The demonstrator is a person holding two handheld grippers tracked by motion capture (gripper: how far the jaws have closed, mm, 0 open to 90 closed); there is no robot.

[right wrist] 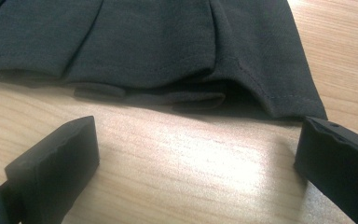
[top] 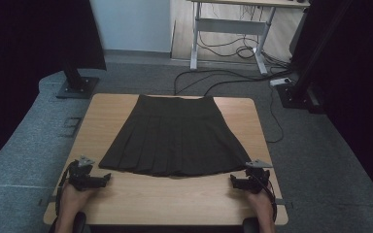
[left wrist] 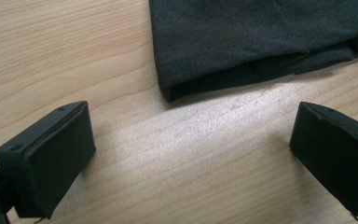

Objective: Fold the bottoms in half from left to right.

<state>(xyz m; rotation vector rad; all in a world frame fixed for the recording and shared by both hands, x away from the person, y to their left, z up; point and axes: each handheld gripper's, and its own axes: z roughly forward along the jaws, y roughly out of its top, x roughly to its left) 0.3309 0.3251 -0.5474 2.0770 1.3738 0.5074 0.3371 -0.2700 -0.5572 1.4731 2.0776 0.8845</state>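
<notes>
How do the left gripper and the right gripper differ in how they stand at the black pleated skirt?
The left gripper sits off the near-left hem corner of the black pleated skirt; the right gripper sits off the near-right corner. The left points rightward, the right leftward. Both rest low over the wooden table, jaws open, holding nothing.

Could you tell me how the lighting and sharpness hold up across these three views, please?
High view: dim, room edges nearly black, the dark skirt shows faint pleats. Left gripper view: glare patch on the table below the hem, jaws slightly soft. Right gripper view: brighter glare on the wood, skirt stitching sharp, near jaws blurred.
</notes>
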